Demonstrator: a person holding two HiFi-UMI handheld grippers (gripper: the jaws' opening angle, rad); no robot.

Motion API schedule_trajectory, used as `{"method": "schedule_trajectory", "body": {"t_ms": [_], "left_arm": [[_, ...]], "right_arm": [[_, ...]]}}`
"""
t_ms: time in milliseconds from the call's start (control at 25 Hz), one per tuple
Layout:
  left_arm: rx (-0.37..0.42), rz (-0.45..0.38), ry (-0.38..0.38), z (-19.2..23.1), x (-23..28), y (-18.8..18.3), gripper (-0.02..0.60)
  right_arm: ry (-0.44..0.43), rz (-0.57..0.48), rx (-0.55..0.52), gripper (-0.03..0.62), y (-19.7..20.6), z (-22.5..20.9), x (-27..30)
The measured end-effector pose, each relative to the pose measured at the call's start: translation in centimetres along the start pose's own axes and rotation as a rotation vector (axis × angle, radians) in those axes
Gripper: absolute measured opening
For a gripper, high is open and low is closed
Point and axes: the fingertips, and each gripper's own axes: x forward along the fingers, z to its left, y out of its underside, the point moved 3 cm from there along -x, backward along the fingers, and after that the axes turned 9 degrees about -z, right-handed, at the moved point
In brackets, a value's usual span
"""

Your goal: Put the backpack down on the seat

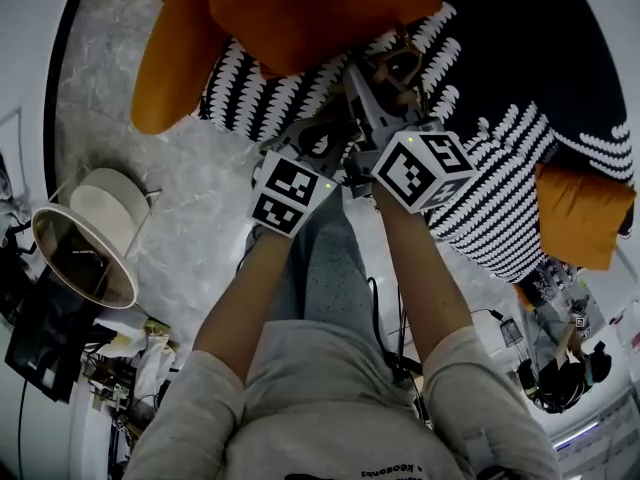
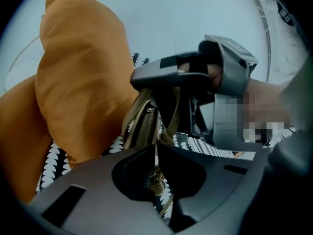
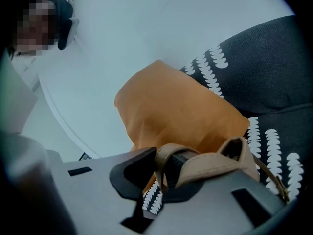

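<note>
Black-and-white patterned cloth covers the seat (image 1: 250, 98), which fills the top of the head view. Grey stone floor (image 1: 190, 198) lies under it on the near side.

- Orange pillow (image 1: 300, 8) sits at the back of the seat. A second orange one (image 1: 585, 213) is off to the right. Bare patterned cloth lies between them, straight ahead of both hands.
- Backpack (image 2: 141, 126): only a khaki zipped part and its straps show, the body mostly hidden behind the grippers. It hangs just beyond the jaws, in front of the first pillow and above the cloth. I cannot tell whether its base touches the seat.
- Left gripper (image 2: 155, 153): jaws pressed nearly together, pinching a knotted cord (image 2: 156, 184) that runs up to the pack.
- Right gripper (image 3: 161, 170): jaws closed on a tan strap (image 3: 205, 163), which loops up out of the grip.

Relation that matters: the pack lies ahead of and below both sets of jaws, with the two grips side by side at its top. Its long axis probably runs downward from them. In the head view the right gripper reaches further over the cloth, and the left sits just behind it at the seat's front edge. The right hand is nearer the landing spot. Judged next: lower both together until the base rests on the cloth, then let go.
</note>
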Motion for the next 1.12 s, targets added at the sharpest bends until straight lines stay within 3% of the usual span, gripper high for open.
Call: {"method": "schedule_trajectory", "body": {"t_ms": [160,280,480,920,1120], "left_arm": [[0.032,0.014,-0.014,0.5,0.6,0.5,0.030],[0.057,0.028,-0.024,0.2,0.6,0.4,0.025],[0.068,0.036,-0.046,0.2,0.9,0.2,0.024],[0.060,0.041,-0.043,0.5,1.0,0.6,0.024],[0.063,0.037,-0.054,0.3,0.8,0.7,0.024]], "right_arm": [[0.015,0.014,-0.003,0.043,0.7,-0.6,-0.3],[0.074,0.029,-0.037,0.045,0.7,-0.9,-1.0],[0.202,0.117,-0.194,0.143,1.9,-1.9,-2.6],[0.449,0.248,-0.151,0.230,4.7,-5.6,-5.6],[0.550,0.256,-0.141,0.239,4.8,-7.1,-7.9]]}}
